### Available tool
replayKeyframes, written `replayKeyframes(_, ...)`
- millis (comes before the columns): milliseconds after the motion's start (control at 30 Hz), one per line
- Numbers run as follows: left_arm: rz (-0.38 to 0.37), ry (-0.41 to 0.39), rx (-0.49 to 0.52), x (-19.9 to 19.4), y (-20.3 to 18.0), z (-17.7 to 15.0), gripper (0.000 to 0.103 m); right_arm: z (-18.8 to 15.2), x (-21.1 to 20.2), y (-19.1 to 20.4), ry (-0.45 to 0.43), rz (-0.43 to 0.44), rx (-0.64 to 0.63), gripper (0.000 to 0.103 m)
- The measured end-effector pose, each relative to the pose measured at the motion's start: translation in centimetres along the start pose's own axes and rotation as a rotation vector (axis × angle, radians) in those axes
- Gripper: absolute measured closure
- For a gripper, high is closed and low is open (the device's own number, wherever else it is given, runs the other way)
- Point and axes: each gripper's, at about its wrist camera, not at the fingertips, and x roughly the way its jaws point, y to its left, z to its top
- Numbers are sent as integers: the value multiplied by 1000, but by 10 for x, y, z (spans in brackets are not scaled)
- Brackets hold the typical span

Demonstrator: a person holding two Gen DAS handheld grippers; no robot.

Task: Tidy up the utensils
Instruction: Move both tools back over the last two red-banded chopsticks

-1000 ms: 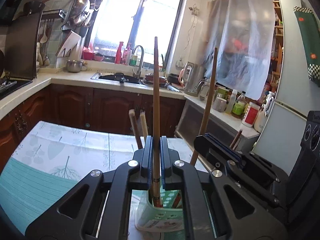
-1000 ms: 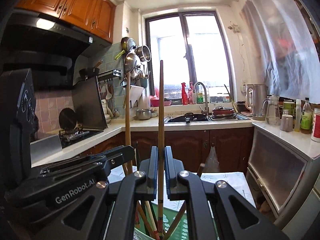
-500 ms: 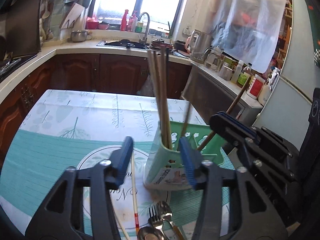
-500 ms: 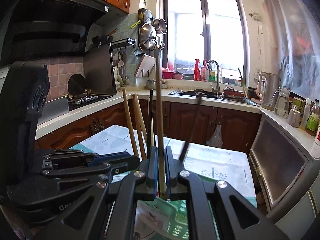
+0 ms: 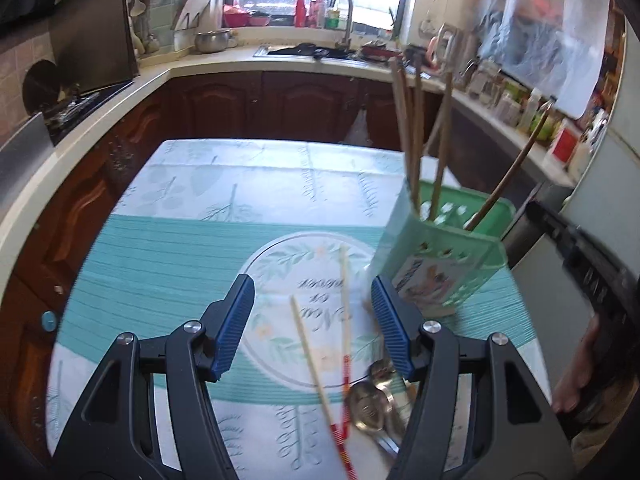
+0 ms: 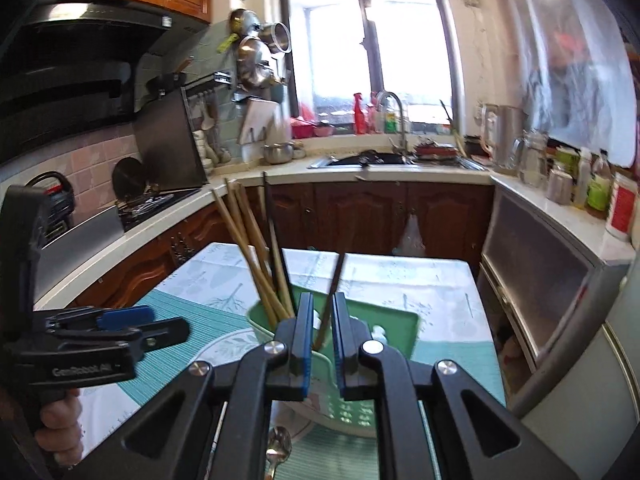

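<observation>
a green utensil holder [image 5: 444, 264] stands on the right side of the table, holding several brown chopsticks [image 5: 416, 136] that lean upright in it. just left of it, two pale chopsticks [image 5: 320, 360] with red ends lie loose on the tablecloth [image 5: 168, 248], and metal spoons [image 5: 370, 404] lie at the near edge beside them. the left gripper [image 5: 312, 324] hangs wide open above the loose chopsticks, gripping nothing. the right gripper [image 6: 320, 344] sits over the holder with its jaws parted by a narrow gap; one dark chopstick [image 6: 334, 288] rises through that gap, whether pinched i cannot tell. the cloth is teal and white with leaf prints. beyond: dark wood cabinets [image 5: 280, 100], a sink [image 6: 372, 158] under a bright window [image 6: 372, 40], hanging pans [image 6: 256, 52].
</observation>
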Motion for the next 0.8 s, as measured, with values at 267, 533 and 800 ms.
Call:
replayKeyframes(267,71,91,-18,3,20,-22,45,7,19,-24,61,-225,141,94)
replayKeyframes(533,93,101,-57,-4,41,-25,45,24,46,-4,116,-295,192,93)
replayKeyframes(800,87,109,-96,-8,59,-29,45,38,52,51,89,-198,80,93)
